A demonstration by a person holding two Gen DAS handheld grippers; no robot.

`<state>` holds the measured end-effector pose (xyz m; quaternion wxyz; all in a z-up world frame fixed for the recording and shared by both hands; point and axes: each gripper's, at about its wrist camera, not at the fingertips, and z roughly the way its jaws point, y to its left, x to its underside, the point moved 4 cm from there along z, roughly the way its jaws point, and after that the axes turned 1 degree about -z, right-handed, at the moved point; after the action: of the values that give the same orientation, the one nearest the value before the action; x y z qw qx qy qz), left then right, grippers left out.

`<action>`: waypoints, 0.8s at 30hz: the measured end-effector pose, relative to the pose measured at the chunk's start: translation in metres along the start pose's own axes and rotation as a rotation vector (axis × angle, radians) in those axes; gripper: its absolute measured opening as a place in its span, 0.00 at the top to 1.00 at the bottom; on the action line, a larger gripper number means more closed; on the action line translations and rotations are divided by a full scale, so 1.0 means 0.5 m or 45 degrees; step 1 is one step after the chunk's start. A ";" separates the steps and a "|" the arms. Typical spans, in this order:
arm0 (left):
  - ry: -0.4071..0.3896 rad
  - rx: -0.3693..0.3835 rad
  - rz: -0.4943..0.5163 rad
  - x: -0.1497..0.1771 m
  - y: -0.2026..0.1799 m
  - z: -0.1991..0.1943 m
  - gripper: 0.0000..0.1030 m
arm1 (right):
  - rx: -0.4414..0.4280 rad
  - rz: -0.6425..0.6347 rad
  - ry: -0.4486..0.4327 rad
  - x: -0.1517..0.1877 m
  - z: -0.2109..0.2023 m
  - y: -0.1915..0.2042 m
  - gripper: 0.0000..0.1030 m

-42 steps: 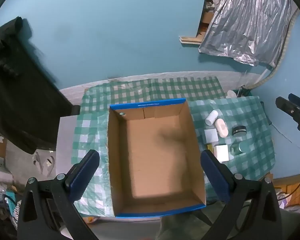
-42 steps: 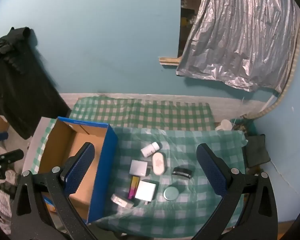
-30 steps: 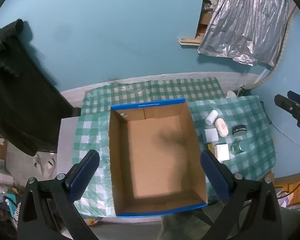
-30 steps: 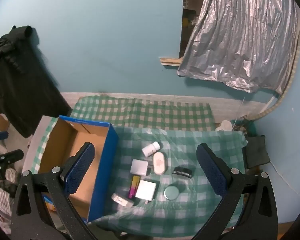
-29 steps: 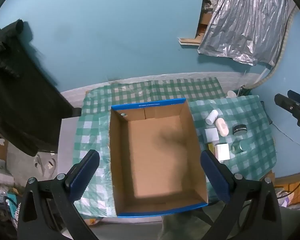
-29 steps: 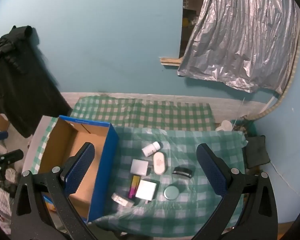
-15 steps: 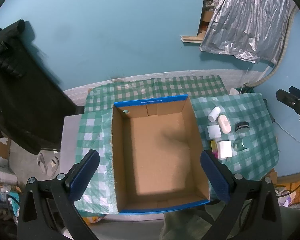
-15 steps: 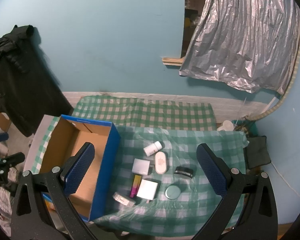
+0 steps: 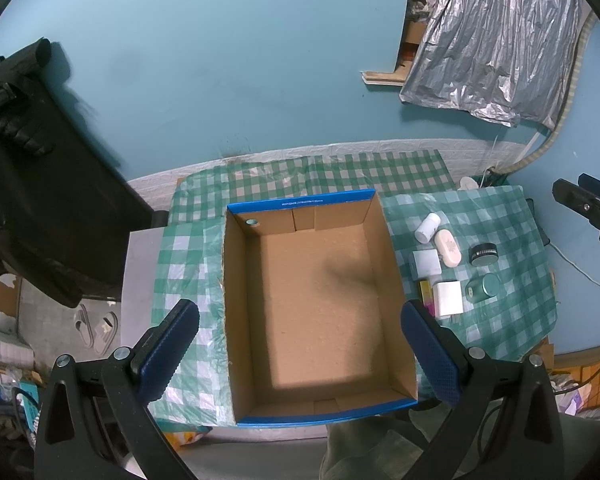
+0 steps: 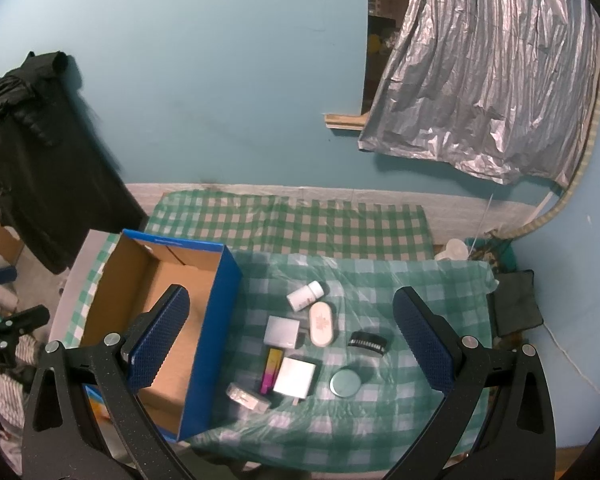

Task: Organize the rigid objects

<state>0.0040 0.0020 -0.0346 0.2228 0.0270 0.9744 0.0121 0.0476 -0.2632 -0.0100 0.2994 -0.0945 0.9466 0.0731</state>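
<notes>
Below the wide-open, empty left gripper (image 9: 300, 344) sits one blue cardboard box (image 9: 316, 312) with nothing inside. Beneath the right gripper (image 10: 288, 344), equally spread and empty, eight small items lie on the green checked tabletop (image 10: 412, 280): one white bottle (image 10: 305, 296), two round tins, five flat pieces.

The box (image 10: 204, 320) sits on the tablecloth (image 10: 412, 280). At its 3 o'clock, well apart from its wall, lies a cluster: bottle (image 10: 305, 296), jar (image 10: 345, 384).

Small white print on blue box rim (image 9: 302, 202), too tiny to read. No other legible txt.
</notes>
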 end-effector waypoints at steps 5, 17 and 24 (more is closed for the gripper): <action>0.000 -0.002 0.003 0.000 0.000 0.000 0.01 | -0.002 0.002 0.005 0.001 -0.001 0.000 0.01; 0.003 -0.002 0.003 0.006 -0.003 -0.001 0.01 | -0.012 0.003 0.006 0.001 -0.004 -0.005 0.01; 0.007 -0.003 0.004 0.007 -0.004 -0.002 0.01 | -0.012 0.004 0.007 0.001 -0.003 -0.003 0.01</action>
<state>0.0004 0.0000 -0.0354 0.2200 0.0284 0.9750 0.0138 0.0464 -0.2649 -0.0091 0.2964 -0.0945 0.9472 0.0776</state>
